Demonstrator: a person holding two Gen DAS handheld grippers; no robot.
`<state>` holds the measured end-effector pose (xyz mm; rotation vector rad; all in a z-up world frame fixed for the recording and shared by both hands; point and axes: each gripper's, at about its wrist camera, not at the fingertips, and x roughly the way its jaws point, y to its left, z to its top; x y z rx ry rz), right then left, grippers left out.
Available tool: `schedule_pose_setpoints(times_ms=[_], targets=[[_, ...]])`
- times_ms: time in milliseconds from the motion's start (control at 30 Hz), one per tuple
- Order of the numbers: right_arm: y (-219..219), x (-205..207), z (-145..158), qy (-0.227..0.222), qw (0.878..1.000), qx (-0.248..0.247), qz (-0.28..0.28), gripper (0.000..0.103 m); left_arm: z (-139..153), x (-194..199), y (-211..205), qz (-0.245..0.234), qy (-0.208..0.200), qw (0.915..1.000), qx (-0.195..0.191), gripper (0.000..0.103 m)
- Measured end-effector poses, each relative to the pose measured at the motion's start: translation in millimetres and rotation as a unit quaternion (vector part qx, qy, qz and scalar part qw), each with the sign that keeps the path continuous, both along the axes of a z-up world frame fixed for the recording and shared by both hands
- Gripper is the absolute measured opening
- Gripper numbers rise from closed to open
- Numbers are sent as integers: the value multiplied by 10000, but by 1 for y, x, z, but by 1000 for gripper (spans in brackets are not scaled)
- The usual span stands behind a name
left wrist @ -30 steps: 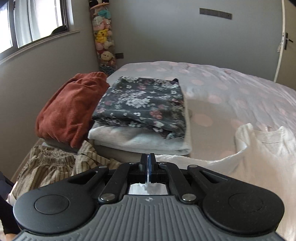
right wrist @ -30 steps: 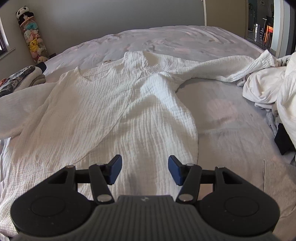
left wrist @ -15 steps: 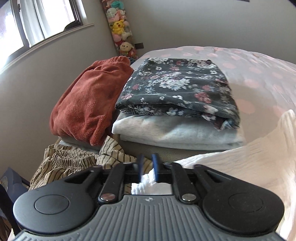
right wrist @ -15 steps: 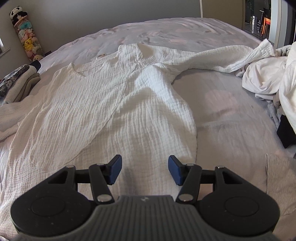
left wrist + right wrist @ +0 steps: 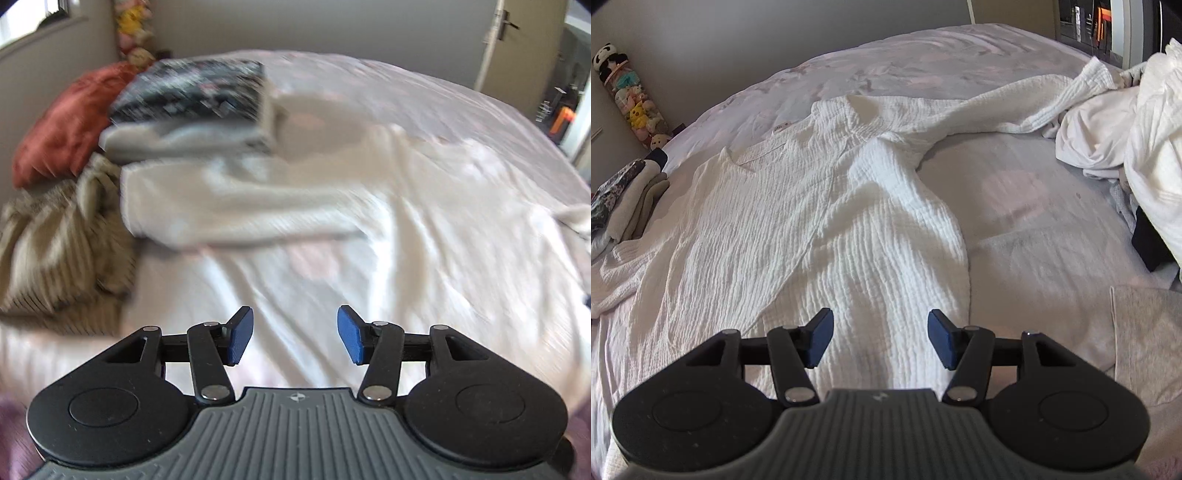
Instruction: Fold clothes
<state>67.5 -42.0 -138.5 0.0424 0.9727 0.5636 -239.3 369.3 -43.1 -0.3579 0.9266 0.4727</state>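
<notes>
Near bed's (image 5: 1027,206) left edge, left view only: rust garment (image 5: 70,118); right view alone: crumpled white pile (image 5: 1115,125). White shirt (image 5: 798,206) spread flat; left gripper (image 5: 294,334) and right gripper (image 5: 880,338) jaws spread, empty.

We see open bedspread (image 5: 1034,192) to the right of the white garment (image 5: 798,221), a bare stretch where a gripper could come down without touching cloth. Farther right a heap of white laundry (image 5: 1137,140) closes that side, with a grey cloth (image 5: 1145,332) lying flat in front of it near the bed's edge. The far half of the bed beyond the collar lies bare. On the left, the folded stack (image 5: 192,110) sits just beside the garment's left sleeve (image 5: 229,199), with the rust-coloured garment (image 5: 62,125) and striped fabric (image 5: 55,251) crowding the bed's left side, so little room remains there. Both sets of jaws stand apart with only cloth below them.
</notes>
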Motion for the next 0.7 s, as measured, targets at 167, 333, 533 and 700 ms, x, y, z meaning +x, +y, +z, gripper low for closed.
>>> schedule_pose_setpoints(times_ms=[167,333,533,700], targets=[[-22,6,11,493,9983,-241,184,77,-11,-34,-47,-543,-113,9961,-691,62],[-46,7,15,978,9918,-612,547,78,-30,-50,-69,-766,133,9939,-777,62],[-57,6,3,1465,9793,-1052,921,74,-52,-65,-88,-958,499,9910,-793,62],[-53,4,-18,1802,9662,-1414,1186,54,-64,-65,-98,-1095,690,9885,-782,62]])
